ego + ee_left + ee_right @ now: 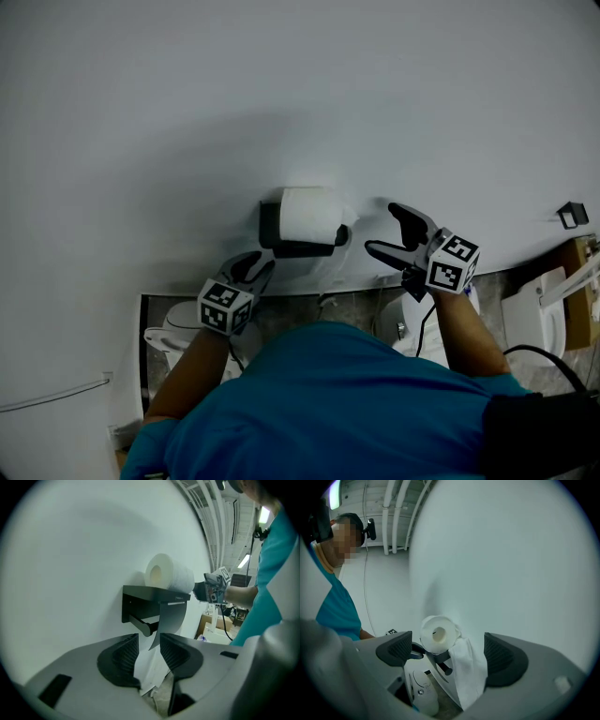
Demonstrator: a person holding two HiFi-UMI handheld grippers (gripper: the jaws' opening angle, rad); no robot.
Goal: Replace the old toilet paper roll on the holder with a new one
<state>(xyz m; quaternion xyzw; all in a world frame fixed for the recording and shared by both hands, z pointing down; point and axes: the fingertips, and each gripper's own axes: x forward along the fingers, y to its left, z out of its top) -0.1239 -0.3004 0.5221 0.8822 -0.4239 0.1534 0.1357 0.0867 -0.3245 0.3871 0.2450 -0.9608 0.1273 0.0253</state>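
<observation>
A white toilet paper roll (309,214) lies on top of the black wall holder (302,248). In the left gripper view the roll (168,576) rests on the holder's flat shelf (154,594); the bar (142,625) underneath is bare, beside a black flap (171,618). A white sheet (468,670) hangs below the holder. My left gripper (261,269) (149,644) is just below-left of the holder, jaws apart, pressing on nothing. My right gripper (382,228) (450,651) stands wide open to the right of the holder, the roll (437,634) framed beyond its jaws.
The wall is plain white. A toilet (172,334) stands below-left and a white fixture (534,323) below-right, next to a cardboard box (587,300). A small black hook (572,214) is on the wall at right. A cable (56,394) runs along the lower left.
</observation>
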